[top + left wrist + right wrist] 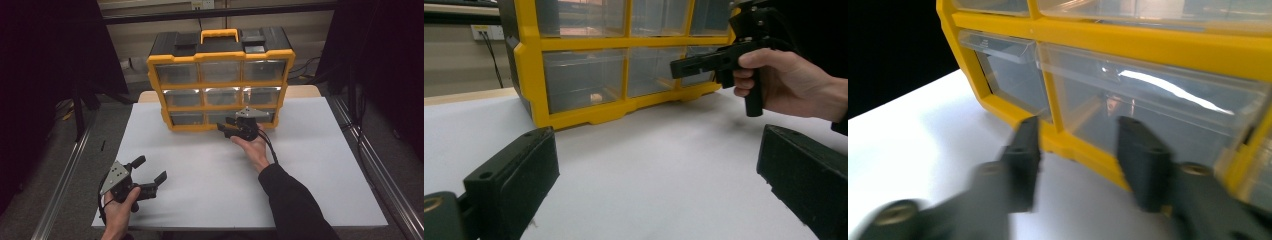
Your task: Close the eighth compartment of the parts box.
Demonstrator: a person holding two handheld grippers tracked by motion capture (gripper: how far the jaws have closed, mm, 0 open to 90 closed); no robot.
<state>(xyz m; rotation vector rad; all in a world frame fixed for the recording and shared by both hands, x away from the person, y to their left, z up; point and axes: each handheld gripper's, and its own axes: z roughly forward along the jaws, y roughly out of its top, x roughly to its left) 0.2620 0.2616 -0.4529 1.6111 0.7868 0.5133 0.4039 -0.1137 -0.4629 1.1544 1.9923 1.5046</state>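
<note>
Right hand-held gripper (226, 127) parted before clear bottom-middle drawer (1158, 120), yellow cabinet (220, 57).

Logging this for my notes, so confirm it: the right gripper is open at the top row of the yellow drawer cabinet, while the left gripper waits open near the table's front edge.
Wrong row. The right gripper is at the bottom row of the yellow drawer cabinet, as the high view shows. The left gripper does wait open near the front edge.

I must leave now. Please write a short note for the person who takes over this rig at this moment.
Left gripper: open, holds nothing, low over the table near its front left corner.
Right gripper: open, holds nothing, at the bottom row of the cabinet, before the middle drawer.
Done: nothing that shows; all drawers look shut.
Left: likely grip that drawer and pull it open.
</note>
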